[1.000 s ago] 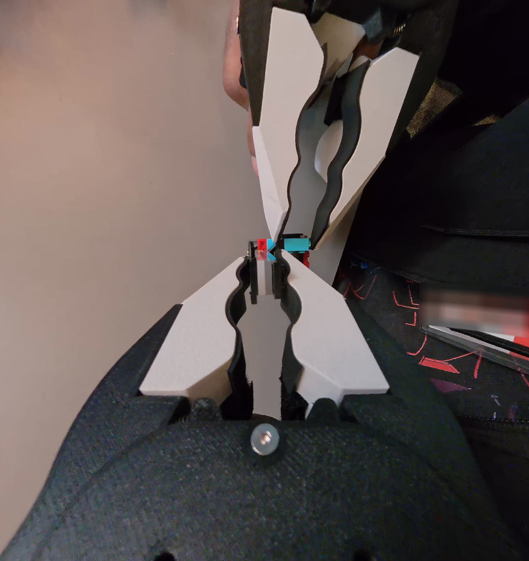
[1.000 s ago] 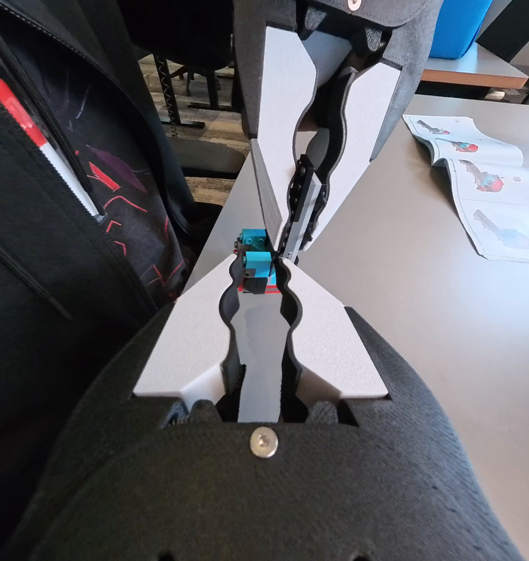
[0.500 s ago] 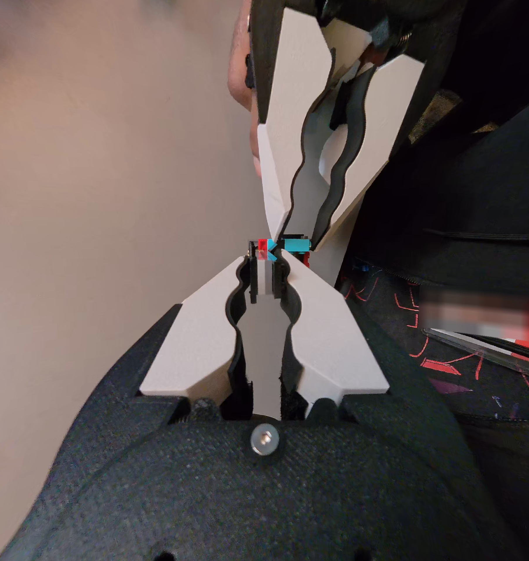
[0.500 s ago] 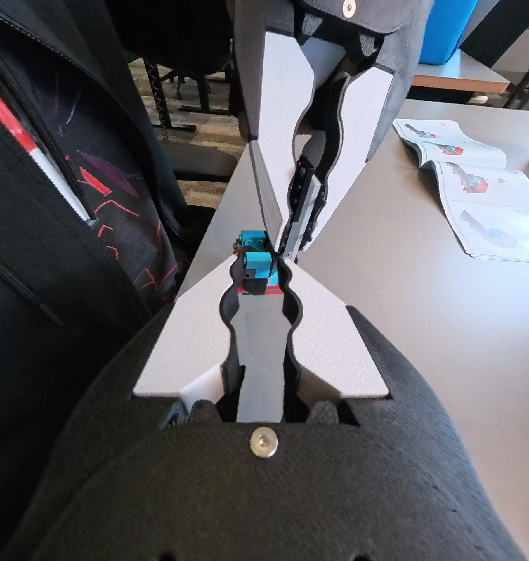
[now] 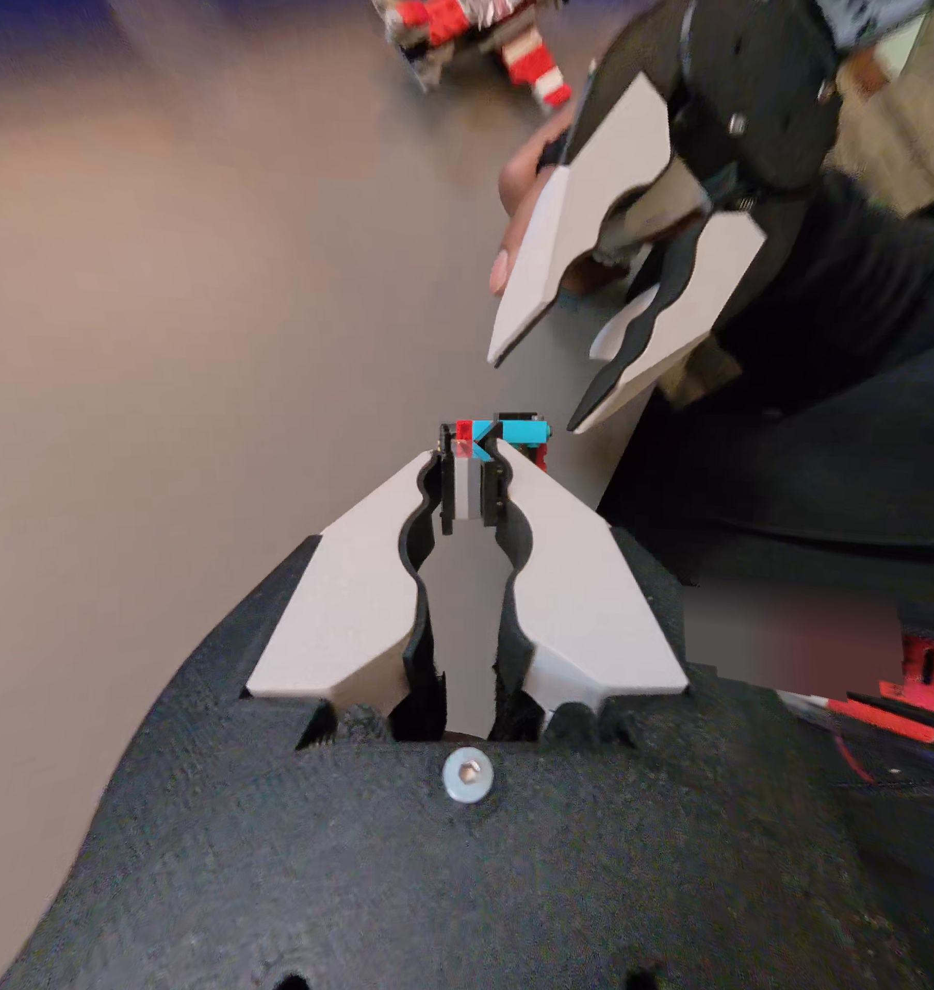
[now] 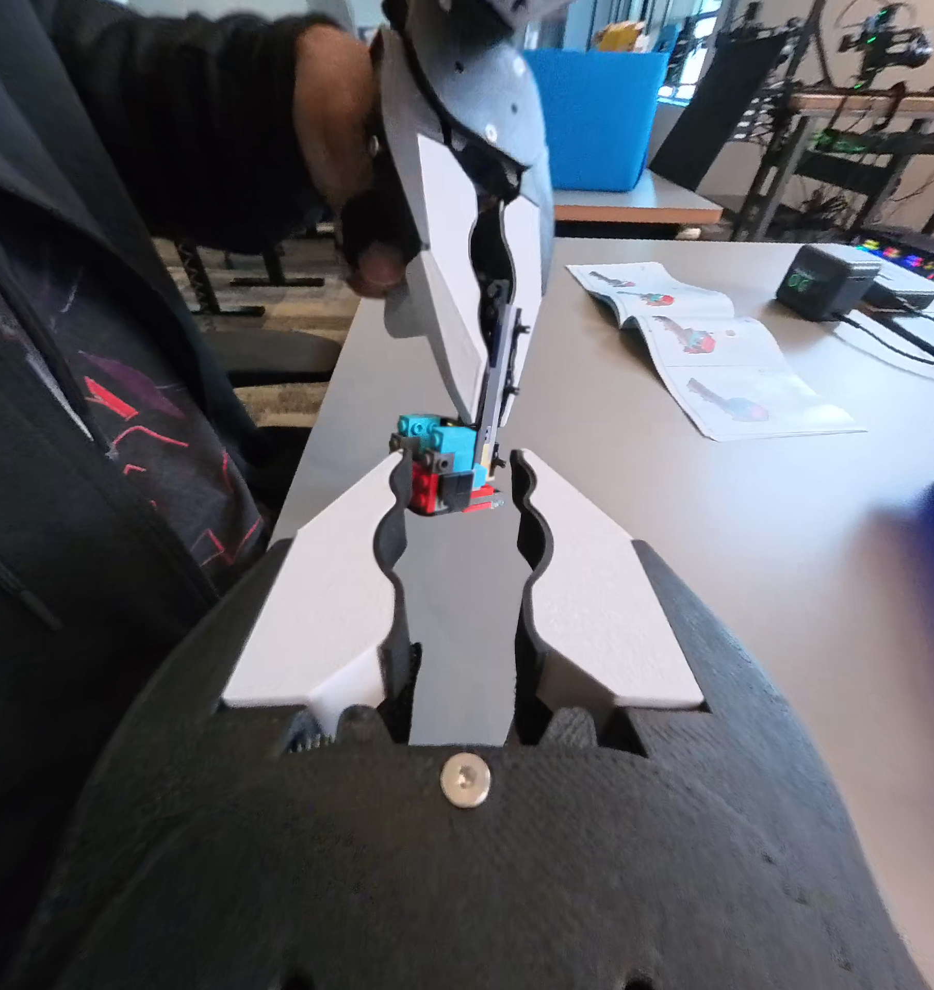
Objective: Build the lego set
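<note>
My left gripper is shut on the long grey and black plate end of a small lego assembly of teal, red and grey bricks, held above the table edge. In the right wrist view the left gripper comes down from above and the assembly hangs at its tip. My right gripper is open, its jaws on either side of the assembly's brick end; whether they touch it I cannot tell. In the left wrist view the right gripper is open, just up and right of the assembly.
An open instruction booklet lies on the grey table. A black box with a green display and cables sit at the far right. A blue bin stands behind. A red and grey lego build lies farther off. A person's dark jacket is on the left. Only a small space, under 4 cm, lies between the two pairs of fingers.
My right gripper has opened, let go of the assembly's brick end and drawn back from it. My left gripper still holds the assembly.
</note>
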{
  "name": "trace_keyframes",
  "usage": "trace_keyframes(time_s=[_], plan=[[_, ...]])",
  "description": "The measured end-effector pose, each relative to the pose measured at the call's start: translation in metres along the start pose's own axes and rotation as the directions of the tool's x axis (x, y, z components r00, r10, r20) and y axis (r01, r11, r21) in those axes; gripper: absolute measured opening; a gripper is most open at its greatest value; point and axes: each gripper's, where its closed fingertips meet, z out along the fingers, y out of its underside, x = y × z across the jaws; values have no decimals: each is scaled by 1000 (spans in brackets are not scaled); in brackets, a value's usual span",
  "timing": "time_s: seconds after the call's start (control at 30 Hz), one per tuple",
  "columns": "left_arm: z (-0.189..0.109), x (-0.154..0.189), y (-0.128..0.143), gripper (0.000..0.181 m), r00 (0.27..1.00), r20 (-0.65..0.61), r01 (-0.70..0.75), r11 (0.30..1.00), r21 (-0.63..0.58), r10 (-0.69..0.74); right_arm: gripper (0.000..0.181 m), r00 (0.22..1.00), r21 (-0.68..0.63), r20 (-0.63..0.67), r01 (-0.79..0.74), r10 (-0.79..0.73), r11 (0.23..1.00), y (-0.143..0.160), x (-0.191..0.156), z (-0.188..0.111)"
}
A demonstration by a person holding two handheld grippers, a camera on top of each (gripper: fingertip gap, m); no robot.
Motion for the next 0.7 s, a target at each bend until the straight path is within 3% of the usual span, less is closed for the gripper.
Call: trace_keyframes(time_s=[0.03,0.23,0.4,0.57,0.7], plan=[[-2,-1,-3,18,999,-23,48,998,48,-47,38,1000,16,-15,-4,5,1000,-1,2,0],[-24,-13,-17,17,918,-273,367,878,306,-288,38,996,145,-88,-1,14,989,-20,15,1],[-51,-15,-27,17,855,-463,468,729,499,-232,38,992,246,-125,15,17,969,-39,19,9],[-67,-22,-28,17,883,-449,428,622,656,-134,44,984,310,-129,-80,125,947,-52,25,24],[-81,-31,-29,17,932,-353,341,531,776,-82,54,961,350,-127,-189,246,918,-60,31,36]])
